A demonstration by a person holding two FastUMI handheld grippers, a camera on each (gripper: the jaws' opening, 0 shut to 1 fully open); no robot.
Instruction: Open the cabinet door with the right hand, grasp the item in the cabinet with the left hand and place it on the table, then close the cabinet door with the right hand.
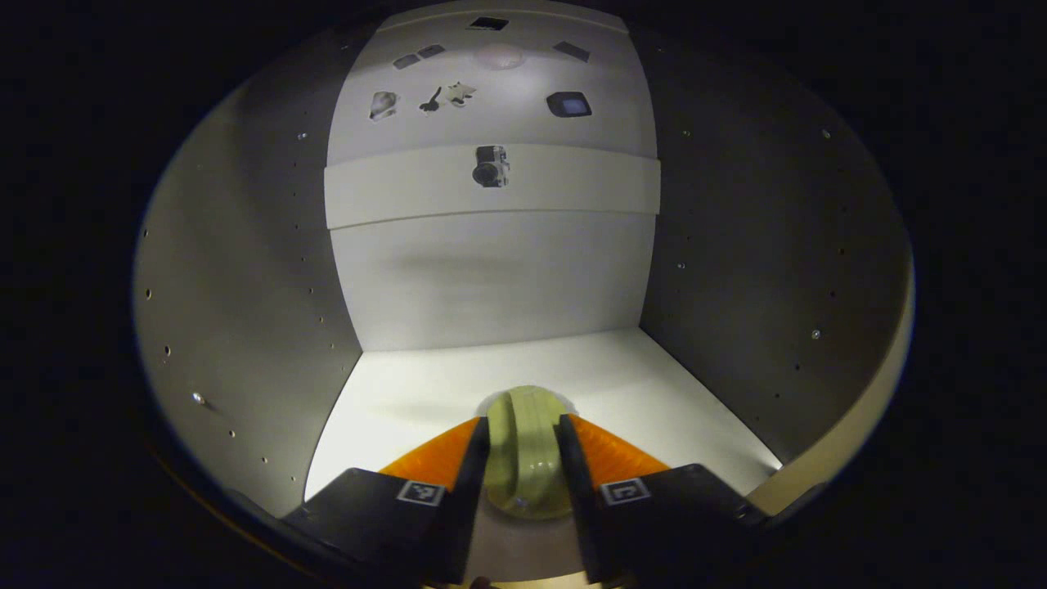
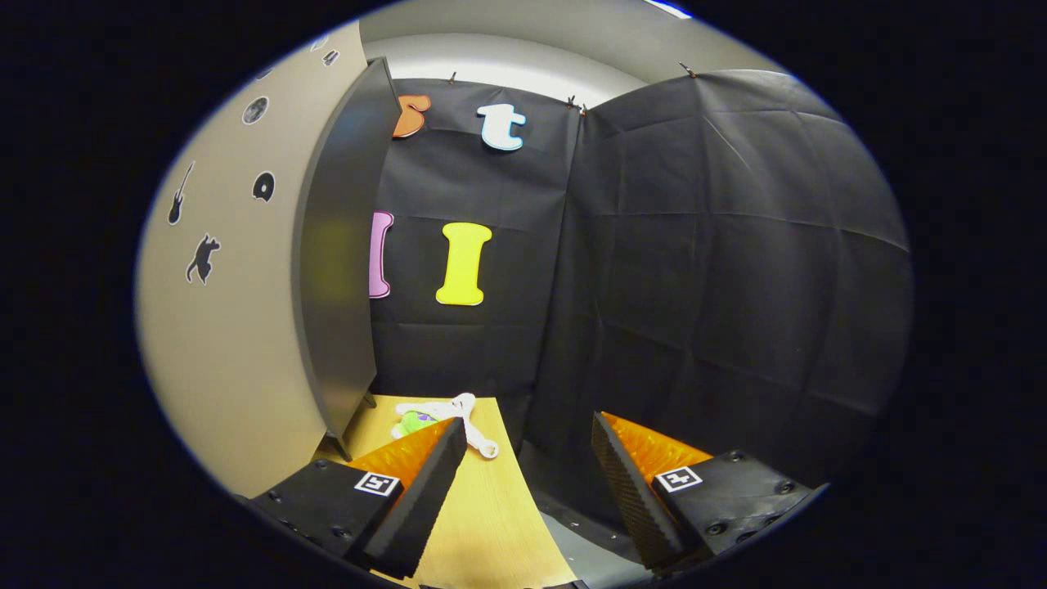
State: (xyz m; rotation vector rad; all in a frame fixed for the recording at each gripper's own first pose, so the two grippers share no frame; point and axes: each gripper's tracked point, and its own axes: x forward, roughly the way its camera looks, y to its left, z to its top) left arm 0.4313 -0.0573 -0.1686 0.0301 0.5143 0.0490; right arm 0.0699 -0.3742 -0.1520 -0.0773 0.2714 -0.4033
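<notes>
In the left gripper view I look into the white cabinet (image 1: 491, 286). A pale yellow-green rounded item (image 1: 525, 446) sits on the cabinet floor near the front edge. My left gripper (image 1: 523, 433) is shut on it, one finger pressing each side. In the right gripper view the cabinet door (image 2: 335, 262) stands swung open at the left, next to the cabinet's outer side (image 2: 221, 327) with dark stickers. My right gripper (image 2: 532, 433) is open and holds nothing, hanging over the wooden table (image 2: 483, 507) beside the door.
A shelf (image 1: 491, 192) crosses the cabinet above the item, with small stickers on the back wall. A white and green toy (image 2: 442, 417) lies on the table's far end by the black cloth wall (image 2: 720, 270).
</notes>
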